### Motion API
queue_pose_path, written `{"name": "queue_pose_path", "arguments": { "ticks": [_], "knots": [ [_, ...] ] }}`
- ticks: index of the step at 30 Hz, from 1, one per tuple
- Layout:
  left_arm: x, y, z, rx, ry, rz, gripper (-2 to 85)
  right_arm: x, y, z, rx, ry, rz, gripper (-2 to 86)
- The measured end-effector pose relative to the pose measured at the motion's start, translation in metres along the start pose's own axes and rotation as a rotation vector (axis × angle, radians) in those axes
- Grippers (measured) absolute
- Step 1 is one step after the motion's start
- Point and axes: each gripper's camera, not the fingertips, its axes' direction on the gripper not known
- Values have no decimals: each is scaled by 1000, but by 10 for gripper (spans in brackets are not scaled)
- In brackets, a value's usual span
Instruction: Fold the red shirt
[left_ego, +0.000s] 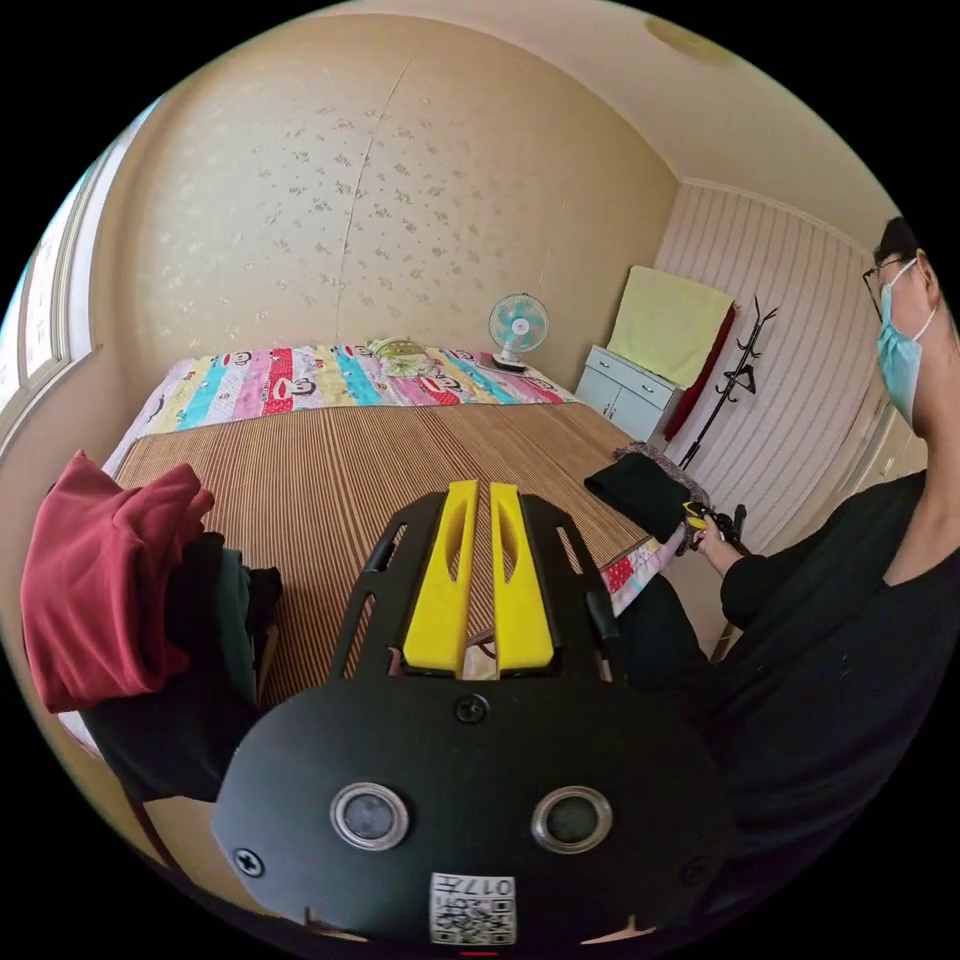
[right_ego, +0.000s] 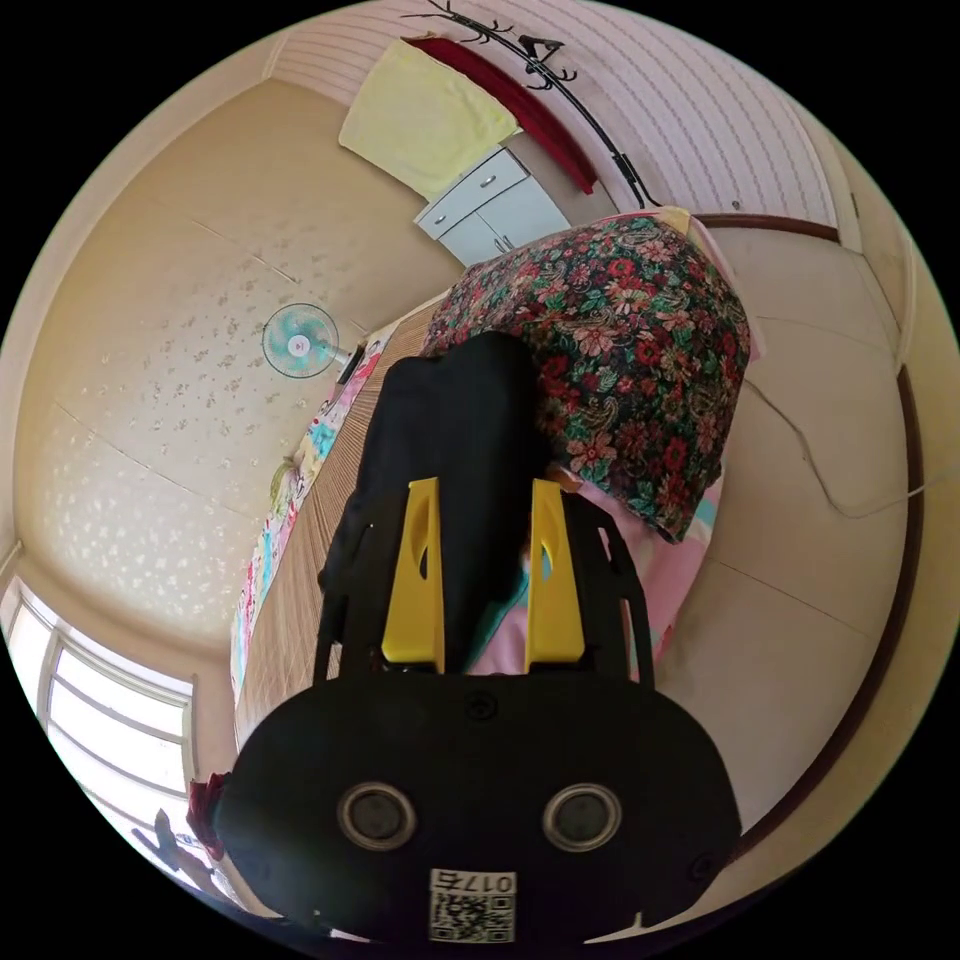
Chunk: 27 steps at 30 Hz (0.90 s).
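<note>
We held the left gripper (left_ego: 478, 500) over the striped bed mat (left_ego: 340, 470), its 2 yellow jaws pressed together with nothing between them. The red shirt (left_ego: 95, 590) lay crumpled on top of a heap of dark clothes (left_ego: 215, 640) at the mat's near corner, well to the side of that gripper and untouched.

In the right gripper view, the right gripper (right_ego: 484, 510) had its jaws spread apart around the near edge of a folded black garment (right_ego: 450, 430), which sat at the bed's edge just beside a floral cushion (right_ego: 630, 350). The jaws stood on either side of the cloth; whether they touched it we could not tell, and they were not pinching it.

We judged that folding of the shirt had not begun. To do the next step well, we needed to pull the right gripper clear of the black garment without dragging it, open the left jaws, and take the shirt by a single layer at the shoulder or hem, not a bunched handful. Lifting it off the pile before spreading it flat on the bare mat would keep the dark clothes from coming along.
</note>
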Motion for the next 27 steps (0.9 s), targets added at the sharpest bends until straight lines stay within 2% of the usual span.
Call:
{"name": "queue_pose_path", "arguments": {
  "ticks": [4, 7, 13, 16, 19, 23, 27],
  "knots": [
    [-8, -10, 9, -49, 66, -26, -6, -20, -20, 7, 7, -15, 5, 109],
    [-13, -13, 1, -38, 50, -29, -8, -33, -40, 12, -19, -22, 41, 103],
    [-26, -11, -29, -13, 7, -40, -10, -87, -54, -21, 93, 113, -42, 102],
    [-40, -5, -40, -14, 1, -66, -10, -84, -60, -19, 40, 136, 0, 106],
    [-57, -1, -50, -5, 75, -93, -10, -84, -54, -24, 38, 63, 14, 102],
    [-73, 1, -67, 63, 220, -82, -8, -98, -46, -21, 14, 101, -6, 99],
    [-85, -2, -81, 65, 255, -91, 0, -81, -49, -33, 34, 3, 127, 77]
  ]
}}
